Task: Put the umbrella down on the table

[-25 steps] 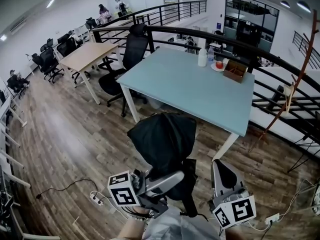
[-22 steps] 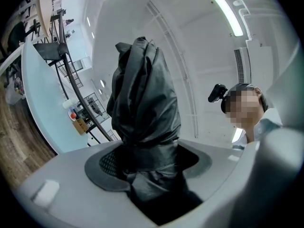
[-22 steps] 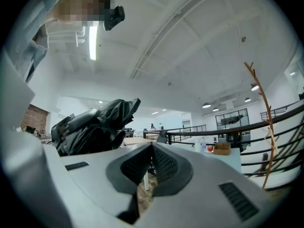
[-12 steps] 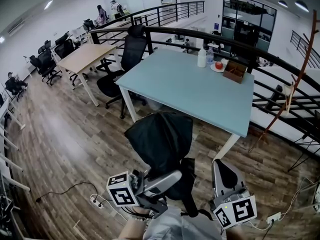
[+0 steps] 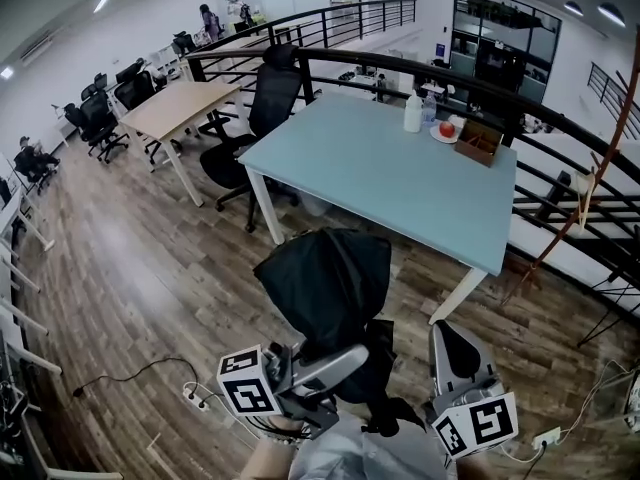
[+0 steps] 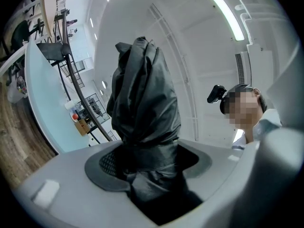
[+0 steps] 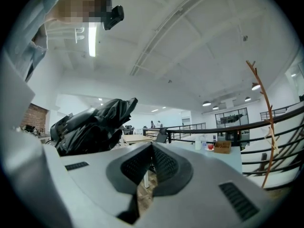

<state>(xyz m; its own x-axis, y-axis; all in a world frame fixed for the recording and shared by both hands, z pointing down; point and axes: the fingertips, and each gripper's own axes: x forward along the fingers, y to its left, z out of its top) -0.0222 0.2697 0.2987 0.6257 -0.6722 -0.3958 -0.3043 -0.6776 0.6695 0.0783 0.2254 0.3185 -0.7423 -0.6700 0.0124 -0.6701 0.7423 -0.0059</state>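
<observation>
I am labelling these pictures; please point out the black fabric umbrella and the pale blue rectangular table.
Black fabric umbrella (image 5: 325, 283), head view, middle of its bunched canopy.
Pale blue rectangular table (image 5: 380, 183), head view, bare middle of its top.

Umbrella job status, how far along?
Done: the left gripper is shut on the folded black umbrella. In hand: it is held in the air, short of the blue table. Left: get over the tabletop and lay it down. The right gripper is shut, empty.
</observation>
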